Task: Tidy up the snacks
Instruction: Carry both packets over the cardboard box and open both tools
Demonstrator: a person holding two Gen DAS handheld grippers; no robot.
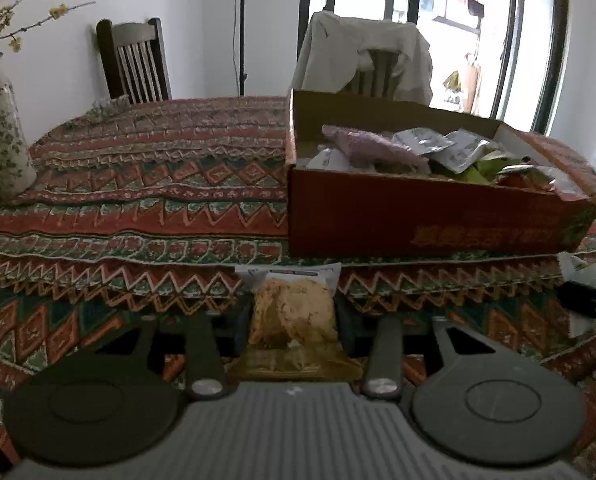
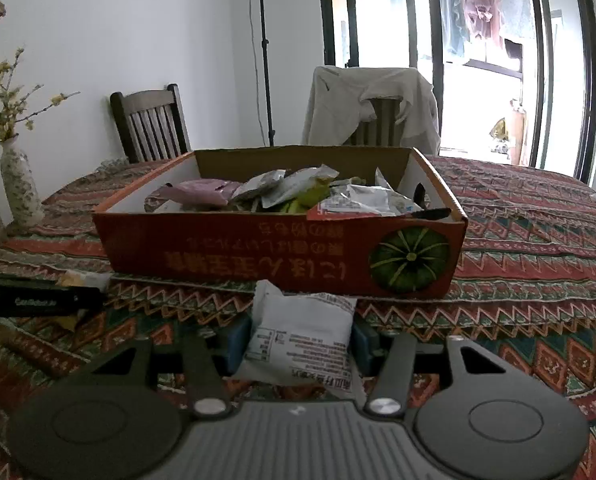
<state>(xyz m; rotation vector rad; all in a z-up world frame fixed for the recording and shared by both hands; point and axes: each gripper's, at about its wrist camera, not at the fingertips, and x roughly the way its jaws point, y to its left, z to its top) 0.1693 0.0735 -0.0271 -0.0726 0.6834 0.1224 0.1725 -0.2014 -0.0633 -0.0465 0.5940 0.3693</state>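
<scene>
Each claw: grey ribbed body, black discs, silver screws.

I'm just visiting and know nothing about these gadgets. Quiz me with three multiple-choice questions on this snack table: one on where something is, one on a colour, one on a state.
1. Where does the flower vase stand relative to the cardboard box?
A. Inside it
B. To its left, on the tablecloth
C. On the chair

2. What colour is the packet in the right hand-held gripper?
A. White
B. Purple
C. Black

3. What is the state of the left hand-held gripper?
A. Wide open, nothing between its fingers
B. Closed on a clear packet of yellowish snack
C. Resting inside the box

Answers: 1 B, the vase stands apart at the table's left edge. 2 A, its wrapper is white with dark print. 3 B, the fingers press both sides of the packet.
</scene>
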